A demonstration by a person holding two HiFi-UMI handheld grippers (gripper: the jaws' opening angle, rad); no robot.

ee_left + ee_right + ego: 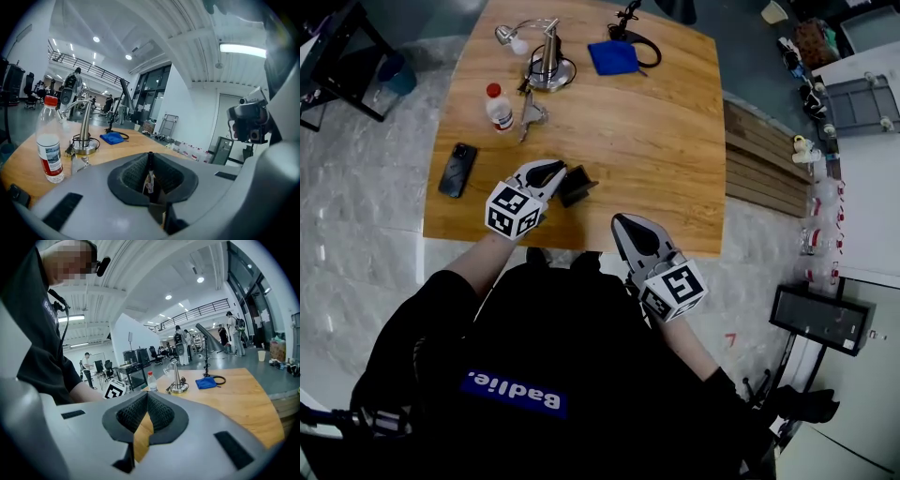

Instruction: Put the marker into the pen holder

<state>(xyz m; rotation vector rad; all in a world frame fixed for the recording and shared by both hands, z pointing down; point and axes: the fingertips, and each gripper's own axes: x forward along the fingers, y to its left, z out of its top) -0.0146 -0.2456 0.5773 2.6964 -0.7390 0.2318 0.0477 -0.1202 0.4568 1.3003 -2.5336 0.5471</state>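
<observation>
A black pen holder sits on the wooden table near its front edge. My left gripper is just left of the holder, close beside it. In the left gripper view the left gripper is shut on a thin black marker with a white and red label, held upright between the pads. My right gripper hovers over the table's front edge, to the right of the holder. In the right gripper view the right gripper is shut with nothing in it. The marker cannot be made out in the head view.
A water bottle with a red cap, a dark phone, a metal lamp base and a blue cloth with a black cable lie on the far and left parts of the table. Wooden boards lie to the table's right.
</observation>
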